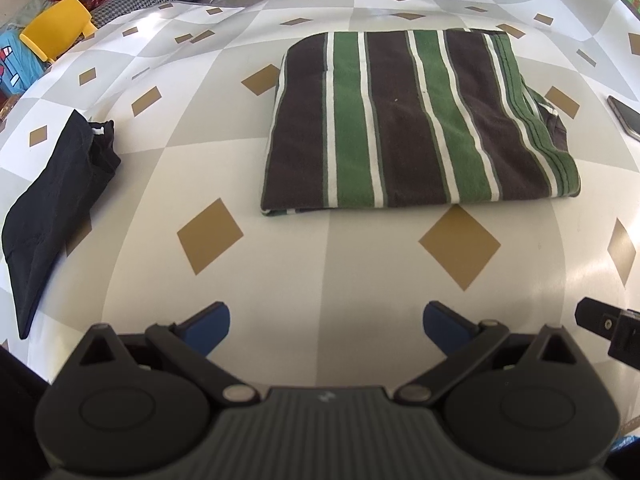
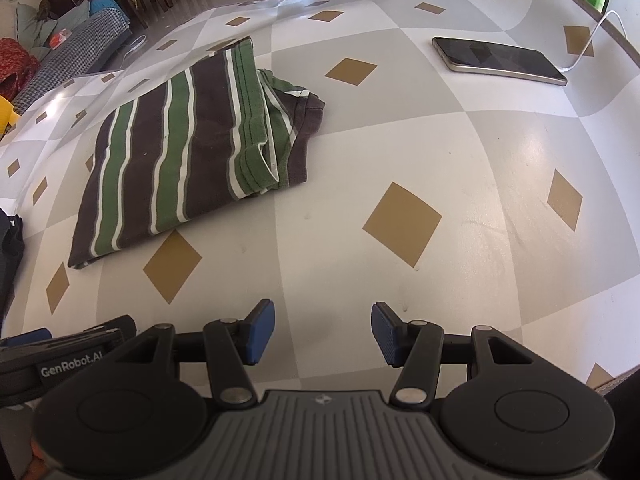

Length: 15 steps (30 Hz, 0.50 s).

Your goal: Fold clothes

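Note:
A striped garment (image 1: 408,120) in dark brown, green and white lies folded into a flat rectangle on the table, a sleeve end sticking out at its right side. In the right wrist view the striped garment (image 2: 188,148) sits at upper left with loose layers at its right edge. My left gripper (image 1: 326,326) hovers open over bare tablecloth in front of the garment, nothing between its blue pads. Further right, my right gripper (image 2: 323,330) is also open and empty, apart from the cloth. A part of the right gripper (image 1: 612,330) shows at the right edge of the left wrist view.
A black garment (image 1: 56,196) lies folded at the table's left. A phone (image 2: 500,60) on a white cable rests at the far right. The tablecloth (image 1: 320,264) has grey, white and tan diamonds. A yellow chair (image 1: 56,28) and piled clothes stand beyond the left edge.

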Tool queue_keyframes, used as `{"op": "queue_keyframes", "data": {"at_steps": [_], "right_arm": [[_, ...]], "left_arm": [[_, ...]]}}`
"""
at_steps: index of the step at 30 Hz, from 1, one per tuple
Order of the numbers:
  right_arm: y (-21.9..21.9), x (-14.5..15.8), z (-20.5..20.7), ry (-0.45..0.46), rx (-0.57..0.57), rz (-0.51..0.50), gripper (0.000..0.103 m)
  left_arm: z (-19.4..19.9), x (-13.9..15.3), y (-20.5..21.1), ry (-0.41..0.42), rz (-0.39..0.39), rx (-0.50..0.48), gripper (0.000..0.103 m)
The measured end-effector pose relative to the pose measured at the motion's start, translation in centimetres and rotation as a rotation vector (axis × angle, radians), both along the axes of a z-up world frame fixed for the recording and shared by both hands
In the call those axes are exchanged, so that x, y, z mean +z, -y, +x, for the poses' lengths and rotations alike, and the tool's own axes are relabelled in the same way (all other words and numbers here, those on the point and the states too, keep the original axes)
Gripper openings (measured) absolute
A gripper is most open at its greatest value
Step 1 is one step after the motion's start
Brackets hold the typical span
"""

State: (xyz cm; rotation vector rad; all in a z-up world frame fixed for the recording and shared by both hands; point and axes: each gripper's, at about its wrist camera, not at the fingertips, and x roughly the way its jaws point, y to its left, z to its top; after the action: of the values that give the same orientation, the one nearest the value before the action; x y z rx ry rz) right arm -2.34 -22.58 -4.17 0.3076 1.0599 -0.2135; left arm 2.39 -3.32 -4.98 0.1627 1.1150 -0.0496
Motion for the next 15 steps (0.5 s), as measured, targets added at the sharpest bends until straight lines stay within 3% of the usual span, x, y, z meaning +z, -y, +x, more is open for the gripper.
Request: {"op": "queue_keyframes", "data": {"at_steps": [15], "right_arm": [[-0.7,0.3,1.7,0.029,0.047,-0.032,0.052]], "left_arm": [[1.7,0.0,-0.1,-0.013,-0.003,0.029,0.103]]}}
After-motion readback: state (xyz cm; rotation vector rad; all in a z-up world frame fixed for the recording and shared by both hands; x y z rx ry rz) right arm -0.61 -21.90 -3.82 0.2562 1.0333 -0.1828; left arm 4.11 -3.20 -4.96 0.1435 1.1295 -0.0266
